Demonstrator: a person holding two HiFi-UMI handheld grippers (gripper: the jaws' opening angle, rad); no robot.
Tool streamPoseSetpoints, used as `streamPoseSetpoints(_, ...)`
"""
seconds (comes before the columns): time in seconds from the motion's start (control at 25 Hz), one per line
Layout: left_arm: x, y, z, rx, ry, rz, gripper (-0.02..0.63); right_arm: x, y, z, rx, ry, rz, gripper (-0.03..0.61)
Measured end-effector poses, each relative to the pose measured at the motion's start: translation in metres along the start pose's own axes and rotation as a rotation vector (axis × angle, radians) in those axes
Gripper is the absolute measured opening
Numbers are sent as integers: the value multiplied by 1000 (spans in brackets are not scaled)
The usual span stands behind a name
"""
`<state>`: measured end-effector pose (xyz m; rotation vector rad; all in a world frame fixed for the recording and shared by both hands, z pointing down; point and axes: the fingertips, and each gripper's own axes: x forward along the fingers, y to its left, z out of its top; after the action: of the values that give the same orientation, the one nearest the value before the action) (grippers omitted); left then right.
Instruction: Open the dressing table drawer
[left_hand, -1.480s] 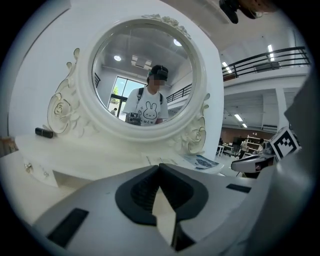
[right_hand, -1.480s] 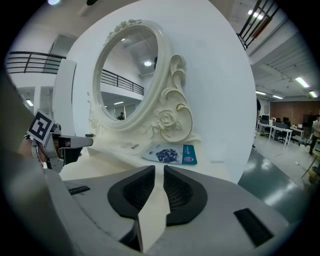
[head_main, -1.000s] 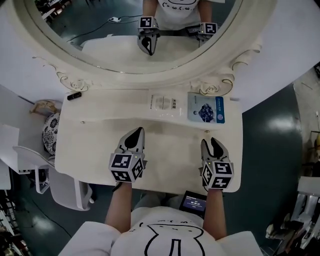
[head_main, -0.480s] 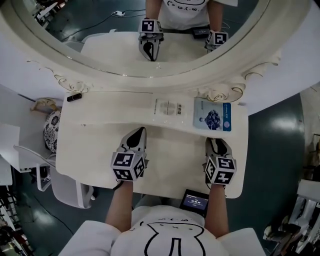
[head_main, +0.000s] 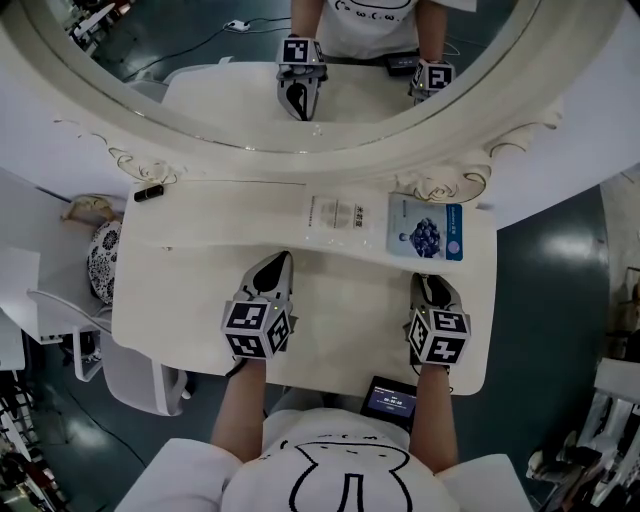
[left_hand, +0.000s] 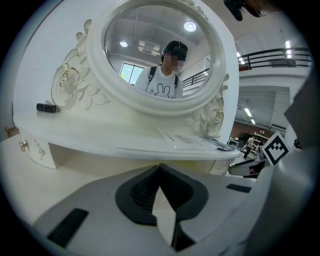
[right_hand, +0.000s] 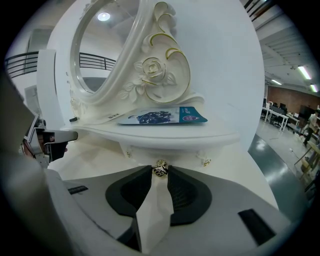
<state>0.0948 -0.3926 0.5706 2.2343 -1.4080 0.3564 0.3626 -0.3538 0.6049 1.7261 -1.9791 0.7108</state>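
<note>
White dressing surface (head_main: 200, 262), near edge: right tongs (right_hand: 160, 176), just closing, seemingly pinch the drawer knob (right_hand: 160, 170) straight ahead; left tongs (left_hand: 159, 166) closed, empty.

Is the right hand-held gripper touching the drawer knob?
Touching. Right gripper view: the right hand-held gripper, jaws just closing, presses the drawer knob between them.

Two tools: the left tool (head_main: 277, 265) and the right tool (head_main: 430, 287). One surface (head_main: 200, 270), one oval mirror (head_main: 300, 60). Two flat packets near its back right corner: a white packet (head_main: 337, 212) and a blue packet (head_main: 427, 230). One small black object (head_main: 148, 193) at the back left corner. One gold knob (right_hand: 160, 170).
</note>
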Motion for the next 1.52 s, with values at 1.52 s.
streamPoseSetpoints(1.52, -54, -30, -33, -2, -9, 20, 8, -51, 9, -41, -4, -3, 41, 114)
